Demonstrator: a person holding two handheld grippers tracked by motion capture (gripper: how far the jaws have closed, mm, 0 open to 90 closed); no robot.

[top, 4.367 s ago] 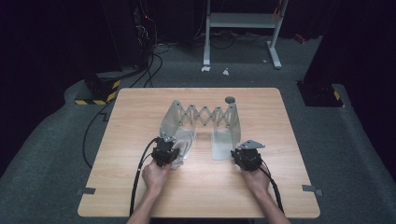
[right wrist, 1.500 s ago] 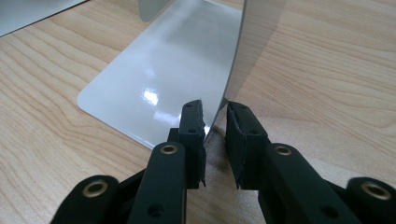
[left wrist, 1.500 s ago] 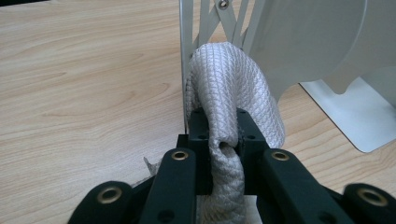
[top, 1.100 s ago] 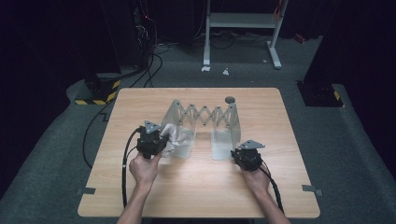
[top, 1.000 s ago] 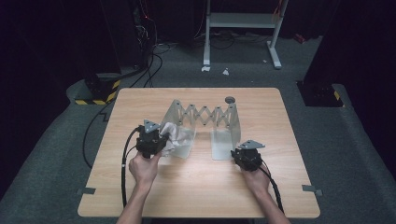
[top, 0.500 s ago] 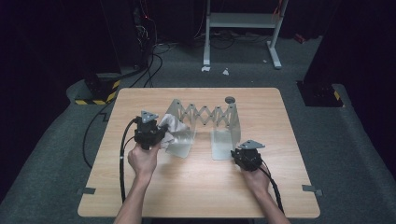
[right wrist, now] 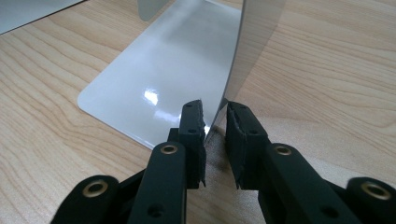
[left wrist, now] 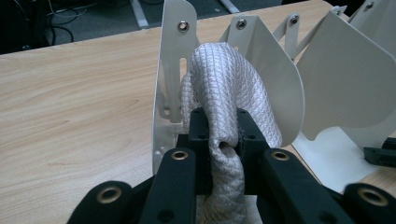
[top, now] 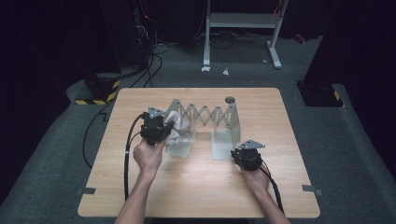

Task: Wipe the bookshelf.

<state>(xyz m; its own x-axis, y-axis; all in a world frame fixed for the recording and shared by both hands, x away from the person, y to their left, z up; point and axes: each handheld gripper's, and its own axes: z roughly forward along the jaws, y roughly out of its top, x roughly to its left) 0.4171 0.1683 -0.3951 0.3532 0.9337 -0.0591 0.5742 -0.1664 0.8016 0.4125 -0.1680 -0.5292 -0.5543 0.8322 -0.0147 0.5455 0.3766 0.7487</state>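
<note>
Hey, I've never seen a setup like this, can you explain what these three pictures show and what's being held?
A person sits at a wooden table, holding hand-held tongs in each hand. The high view looks down from above; the other two pictures come from cameras riding on the tongs. On the table stands a white metal expanding rack with upright plates. The left tongs pinch a white woven cloth draped between the rack's plates. The right tongs sit at the edge of the rack's end plate, one jaw on each side of it.
</note>
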